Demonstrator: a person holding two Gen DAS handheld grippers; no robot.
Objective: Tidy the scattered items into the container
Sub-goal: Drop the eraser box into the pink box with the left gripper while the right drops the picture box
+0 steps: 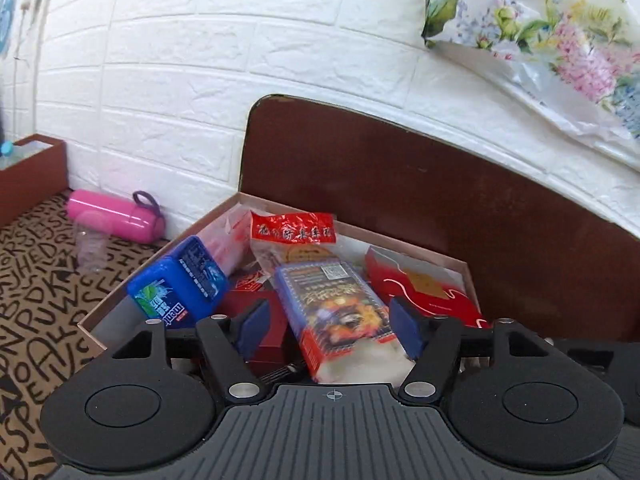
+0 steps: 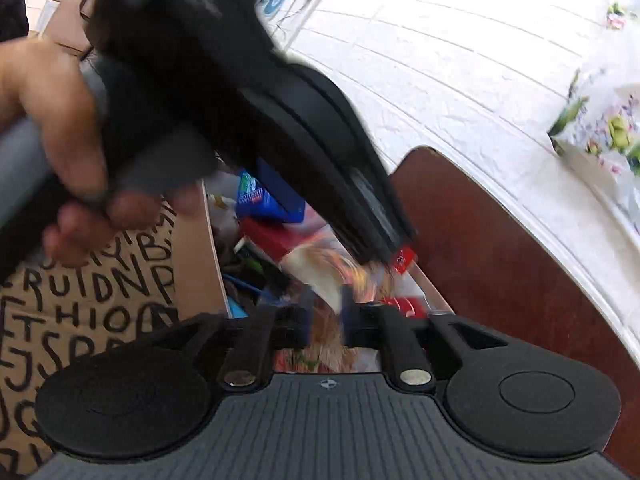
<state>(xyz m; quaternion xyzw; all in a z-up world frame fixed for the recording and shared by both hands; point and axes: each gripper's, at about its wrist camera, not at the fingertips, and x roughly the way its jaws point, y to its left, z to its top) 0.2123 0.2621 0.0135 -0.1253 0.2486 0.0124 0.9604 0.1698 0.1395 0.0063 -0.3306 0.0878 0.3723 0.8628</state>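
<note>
An open cardboard box (image 1: 400,244) holds a blue tub (image 1: 180,280), a clear bag with a red header (image 1: 294,232), a blue and orange packet (image 1: 336,312) and a red carton (image 1: 424,292). My left gripper (image 1: 329,330) hovers over the box with its jaws wide open. The blue and orange packet lies below and between the pads, which do not press on it. In the blurred right wrist view my right gripper (image 2: 327,314) is over the same box (image 2: 200,272) with a narrow gap between its fingers and nothing clearly gripped. A hand (image 2: 52,120) holds the left gripper's body across that view.
A pink bottle (image 1: 112,214) and a clear plastic cup (image 1: 90,248) lie on the lettered cloth (image 1: 36,320) left of the box. A brown board (image 1: 400,176) stands behind the box against the white brick wall. A floral bag (image 1: 540,40) hangs at upper right.
</note>
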